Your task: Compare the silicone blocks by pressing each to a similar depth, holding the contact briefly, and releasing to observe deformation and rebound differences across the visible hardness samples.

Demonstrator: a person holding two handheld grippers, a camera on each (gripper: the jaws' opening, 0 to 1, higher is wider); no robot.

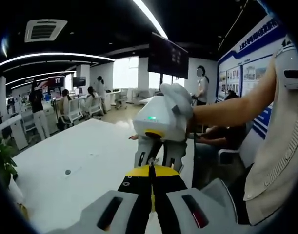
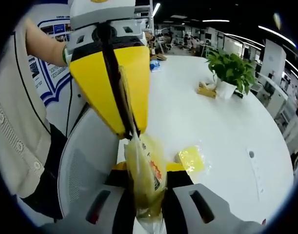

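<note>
In the right gripper view a clear plastic bag [image 2: 146, 181] with yellow contents and red print stands upright between my two grippers. My right gripper [image 2: 145, 176] is shut on its lower part. From above, my left gripper [image 2: 129, 130] comes down with its yellow jaws shut on the bag's top edge. A yellow silicone block [image 2: 191, 159] lies on the white table [image 2: 217, 126] just right of the bag, untouched. In the left gripper view my left gripper [image 1: 151, 171] is shut, and my right gripper [image 1: 158, 160], held by a gloved hand, meets it tip to tip.
A potted plant [image 2: 231, 72] and small brown items [image 2: 206, 89] stand farther along the table. A white chair [image 2: 85, 170] sits beside the person's body at the table's edge. A hanging monitor [image 1: 168, 56], desks and several people are beyond the table [image 1: 80, 161].
</note>
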